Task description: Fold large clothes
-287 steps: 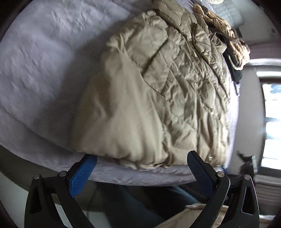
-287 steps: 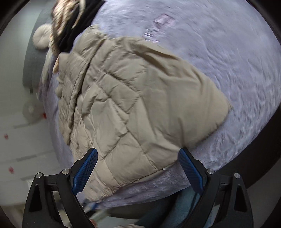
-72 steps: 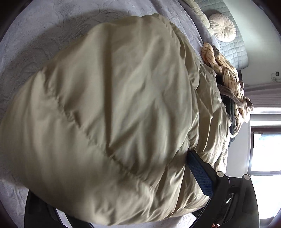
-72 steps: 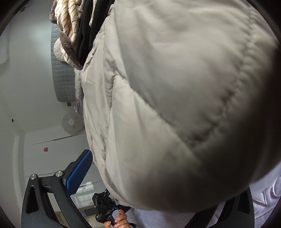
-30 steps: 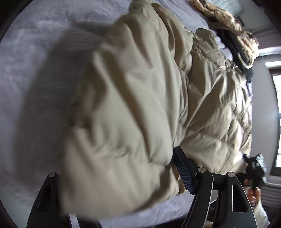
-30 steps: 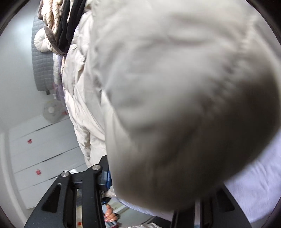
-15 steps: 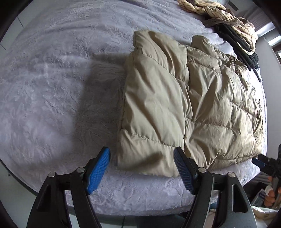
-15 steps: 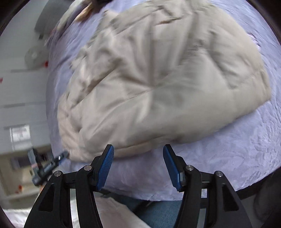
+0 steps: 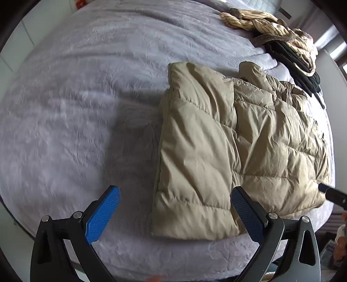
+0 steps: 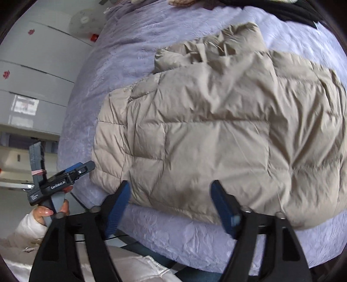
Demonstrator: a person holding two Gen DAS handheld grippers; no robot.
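Note:
A beige puffer jacket (image 9: 227,141) lies folded on the lavender bed cover (image 9: 65,108), one side panel laid over its quilted body. My left gripper (image 9: 173,213) hovers above the jacket's near left corner. Its jaws are opening, and the blue pads (image 9: 103,214) press on nothing. In the right wrist view the jacket (image 10: 216,130) fills the middle. My right gripper (image 10: 171,208) hangs over its near hem with jaws opening, and no cloth is pinched. The left gripper (image 10: 60,182) shows there too, in a hand (image 10: 49,210).
A heap of striped clothes (image 9: 271,23) and black clothes (image 9: 303,71) lies at the bed's far right. White cabinet fronts (image 10: 32,76) and a fan (image 10: 83,19) stand past the bed. The bed's near edge (image 10: 184,234) runs just below both grippers.
A second ago the jacket bulged close against both cameras, caught in the jaws. Now it lies flat and folded, let go, and both grippers have drawn back with jaws spread wider.

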